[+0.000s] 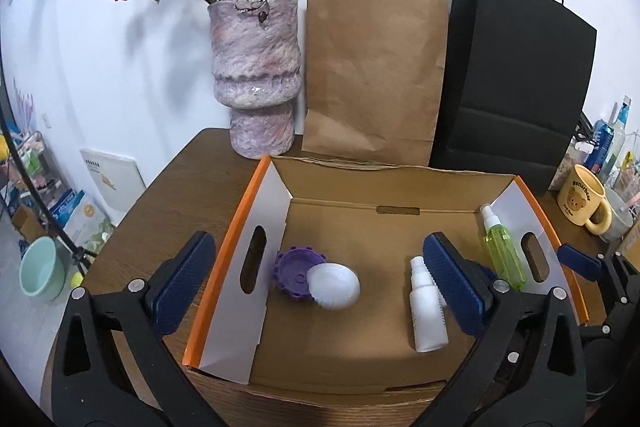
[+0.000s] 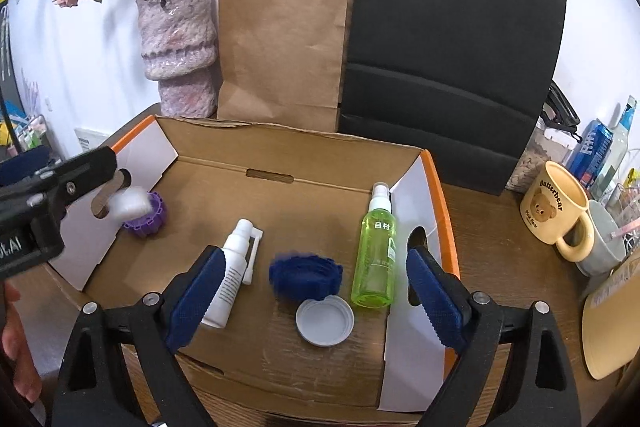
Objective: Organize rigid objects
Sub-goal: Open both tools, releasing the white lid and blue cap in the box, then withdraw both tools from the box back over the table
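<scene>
Box (image 2: 280, 155) sits open on the table (image 2: 492, 227), all task items already inside it. Right gripper (image 2: 316, 291) hovers over the near right part of the box floor, jaws spread wide and holding nothing. Between and just past its fingers lie a blue cap (image 2: 306, 277), blurred, and a white lid (image 2: 325, 321) nearer, open side up, the two touching or nearly so. Green bottle (image 2: 376, 259) lies just right of them, long axis running near to far, nozzle at the far end, close beside the right wall. White bottle (image 2: 232, 275) lies to the left, same near-to-far lie, partly behind the left finger.

Left gripper (image 1: 320, 279) is also spread wide and empty, its left finger outside the box's left wall. Ahead of it, in the far left of the box, a white shell-like piece (image 1: 334, 286) rests against a purple cap (image 1: 298, 273); it looks blurred in the right view.

Judgement: nothing appears left outside the box, so sorting is probably near done. Right gripper is nearer the bottles and lid, left nearer the purple cap.

Around: vase (image 2: 178, 47), brown bag (image 2: 280, 39), black bag (image 2: 448, 47), mug (image 2: 556, 207). Box walls are the only obstruction.
</scene>
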Tool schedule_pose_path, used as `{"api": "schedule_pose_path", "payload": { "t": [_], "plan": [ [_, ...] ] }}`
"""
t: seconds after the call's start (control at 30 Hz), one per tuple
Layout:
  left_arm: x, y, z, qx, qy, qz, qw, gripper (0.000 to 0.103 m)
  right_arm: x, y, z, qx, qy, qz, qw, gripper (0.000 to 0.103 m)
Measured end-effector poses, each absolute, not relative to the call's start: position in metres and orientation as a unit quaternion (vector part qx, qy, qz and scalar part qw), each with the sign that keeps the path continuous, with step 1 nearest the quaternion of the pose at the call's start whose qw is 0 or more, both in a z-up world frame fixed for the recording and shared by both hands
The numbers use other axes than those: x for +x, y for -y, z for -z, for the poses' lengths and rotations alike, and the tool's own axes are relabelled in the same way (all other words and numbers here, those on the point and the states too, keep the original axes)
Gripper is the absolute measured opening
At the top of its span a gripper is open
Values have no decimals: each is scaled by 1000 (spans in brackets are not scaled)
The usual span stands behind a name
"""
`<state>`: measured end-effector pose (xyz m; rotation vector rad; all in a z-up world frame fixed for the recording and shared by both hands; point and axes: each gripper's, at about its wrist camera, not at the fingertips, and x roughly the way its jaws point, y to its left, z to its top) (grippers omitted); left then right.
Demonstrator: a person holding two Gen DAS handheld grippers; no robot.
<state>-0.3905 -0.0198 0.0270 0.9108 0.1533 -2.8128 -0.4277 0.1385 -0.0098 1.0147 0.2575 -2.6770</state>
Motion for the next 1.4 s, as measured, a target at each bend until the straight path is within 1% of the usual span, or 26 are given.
{"api": "schedule_pose_path", "payload": {
  "t": [0.8,1.4],
  "plan": [
    [-384,19,-33,302,-47,948,87,103,-420,-138,5,340,-87,926,136,95],
    [-345,24,-32,279,-35,956,77,103,-373,-159,-9,296,-72,942,141,95]
  ]
}}
